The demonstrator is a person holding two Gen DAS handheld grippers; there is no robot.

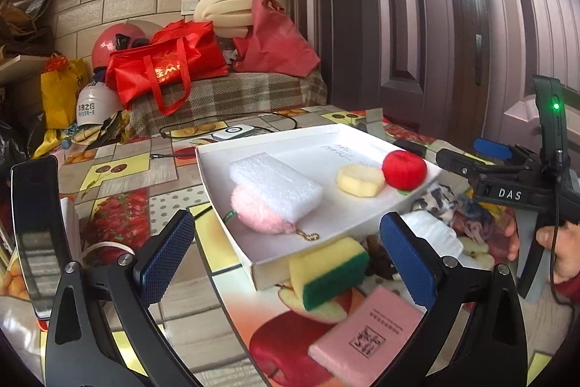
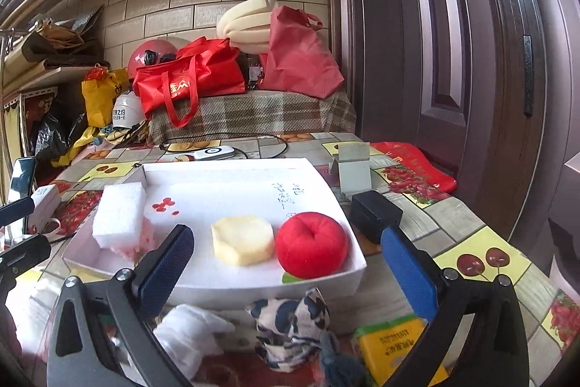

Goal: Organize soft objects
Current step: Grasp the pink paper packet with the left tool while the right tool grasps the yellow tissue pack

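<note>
A white shallow box (image 1: 232, 234) (image 2: 232, 169) holds a white foam block (image 1: 275, 185) (image 2: 117, 214) on a pink pompom (image 1: 253, 211), a pale yellow sponge (image 1: 360, 180) (image 2: 242, 240) and a red plush apple (image 1: 404, 169) (image 2: 311, 245). My left gripper (image 1: 286, 252) is open and empty above a yellow-green sponge (image 1: 331, 272) at the box's near corner. My right gripper (image 2: 286, 263) is open and empty above a cow-print cloth (image 2: 290, 329) and a white cloth (image 2: 188, 332). The right gripper also shows in the left wrist view (image 1: 471, 162).
A pink booklet (image 1: 366, 338) lies near the left gripper. A yellow packet (image 2: 395, 343), a black box (image 2: 375, 214) and a grey stand (image 2: 353, 169) sit right of the box. A phone (image 1: 36, 234) stands at the left. Bags and helmets (image 1: 163, 64) lie behind.
</note>
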